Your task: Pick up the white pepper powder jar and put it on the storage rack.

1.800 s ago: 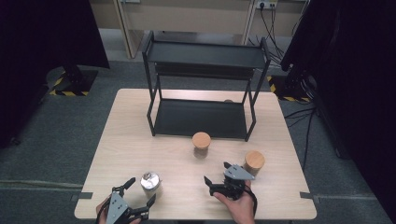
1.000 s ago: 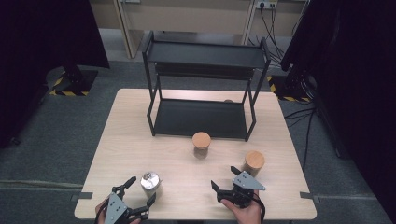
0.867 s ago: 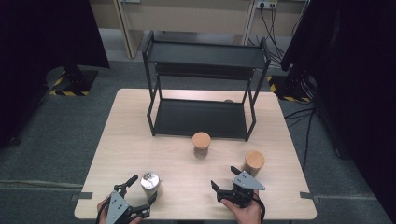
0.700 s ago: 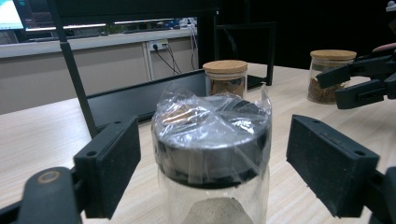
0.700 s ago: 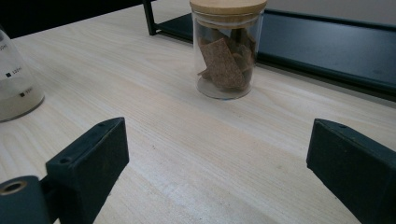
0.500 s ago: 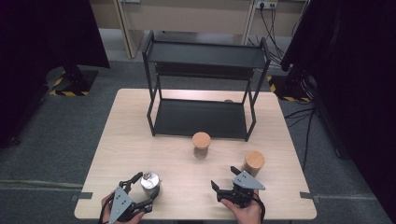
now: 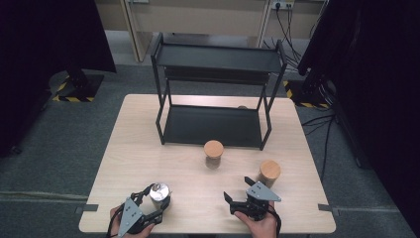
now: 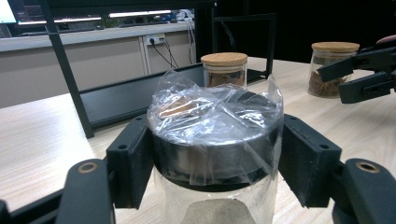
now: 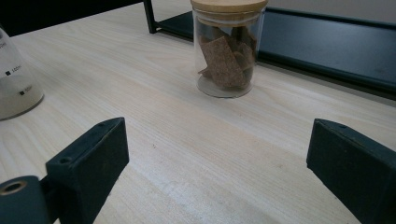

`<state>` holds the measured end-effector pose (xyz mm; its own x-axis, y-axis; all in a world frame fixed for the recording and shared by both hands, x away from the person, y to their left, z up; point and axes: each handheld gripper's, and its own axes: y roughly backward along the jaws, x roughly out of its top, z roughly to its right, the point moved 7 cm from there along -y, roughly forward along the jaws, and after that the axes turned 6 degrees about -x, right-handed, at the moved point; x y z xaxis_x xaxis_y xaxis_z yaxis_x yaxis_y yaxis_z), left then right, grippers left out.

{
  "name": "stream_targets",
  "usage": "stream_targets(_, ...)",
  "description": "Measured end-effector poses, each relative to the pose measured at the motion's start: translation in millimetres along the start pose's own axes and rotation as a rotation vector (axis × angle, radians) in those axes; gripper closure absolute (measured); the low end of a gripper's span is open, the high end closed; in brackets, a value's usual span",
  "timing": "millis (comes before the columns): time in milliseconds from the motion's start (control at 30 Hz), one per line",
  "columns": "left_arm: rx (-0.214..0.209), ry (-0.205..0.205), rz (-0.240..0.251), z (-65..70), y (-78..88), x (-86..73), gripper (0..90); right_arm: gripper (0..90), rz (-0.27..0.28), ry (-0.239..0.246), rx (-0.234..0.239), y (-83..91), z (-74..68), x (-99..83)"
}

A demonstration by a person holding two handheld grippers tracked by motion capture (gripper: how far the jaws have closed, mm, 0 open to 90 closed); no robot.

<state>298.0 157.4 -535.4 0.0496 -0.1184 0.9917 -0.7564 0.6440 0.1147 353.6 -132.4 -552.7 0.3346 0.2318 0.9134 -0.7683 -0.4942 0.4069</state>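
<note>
High view, worktop inventory: pale wooden worktop (image 7: 148,144); black two-tier metal rack (image 7: 215,94) standing at the far edge, centred; cork-lidded glass jar (image 7: 213,153) just in front of the rack's lower shelf; second cork-lidded jar (image 7: 270,172) nearer the right edge, just beyond the right hand-held gripper (image 7: 236,201); metal-lidded glass jar (image 7: 159,194) near the front edge, left of centre, with the left hand-held gripper (image 7: 157,202) around it. Left hand-held gripper: held at the front edge toward the left corner; its jaws have just been closing, and in the left gripper view the two black pads press on either side of the metal-lidded glass jar (image 8: 215,140) at its dark lid band, which is covered by crinkled clear plastic film (image 8: 219,114); pale powder is visible low inside the glass. Same view, farther off: the first cork-lidded jar (image 8: 224,68) by the rack and the second (image 8: 332,67) behind the tips of the other gripper. Right hand-held gripper (image 9: 215,168): held at the front edge, right of centre, jaws spread wide with bare worktop between them, gripping nothing; the right gripper view shows a cork-lidded jar (image 9: 228,46) of brown cork pieces standing ahead, well apart from the jaws, beside the rack's lower shelf (image 9: 327,51)
</note>
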Motion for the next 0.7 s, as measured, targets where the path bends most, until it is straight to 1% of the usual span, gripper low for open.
stream_targets(100,0.001,0.01,0.004,0.1,0.9,1.8,33.5,6.0,0.001,-0.001,0.001,0.0,0.2,0.1)
stream_targets(133,0.004,0.019,0.012,-0.8,2.1,4.4,33.6,6.0,-0.001,0.0,0.001,-0.1,0.1,0.0)
stream_targets(200,0.009,0.02,0.023,-1.9,2.8,9.4,33.7,6.1,0.001,0.001,0.0,0.0,0.0,0.0)
stream_targets(233,0.009,0.02,0.023,-1.9,2.8,9.4,33.7,6.1,0.001,0.002,0.0,0.0,-0.1,0.1)
stream_targets(267,0.013,0.017,0.037,-3.1,2.1,15.7,33.8,6.0,0.001,0.001,0.0,0.0,-0.1,0.1)
stream_targets(333,0.02,0.014,0.051,-4.4,0.4,23.0,33.8,6.1,0.001,0.0,-0.001,0.0,0.1,0.1)
stream_targets(400,0.023,0.013,0.054,-4.9,-0.2,25.1,33.8,6.0,0.002,-0.001,0.0,0.0,0.2,0.1)
stream_targets(467,0.035,0.008,0.063,-8.1,-2.5,33.4,33.9,6.1,-0.003,0.001,0.0,-0.3,-0.2,-0.1)
stream_targets(700,0.064,-0.011,0.072,-15.4,-11.7,50.1,34.1,6.0,-0.001,0.0,0.0,-0.2,0.0,0.0)
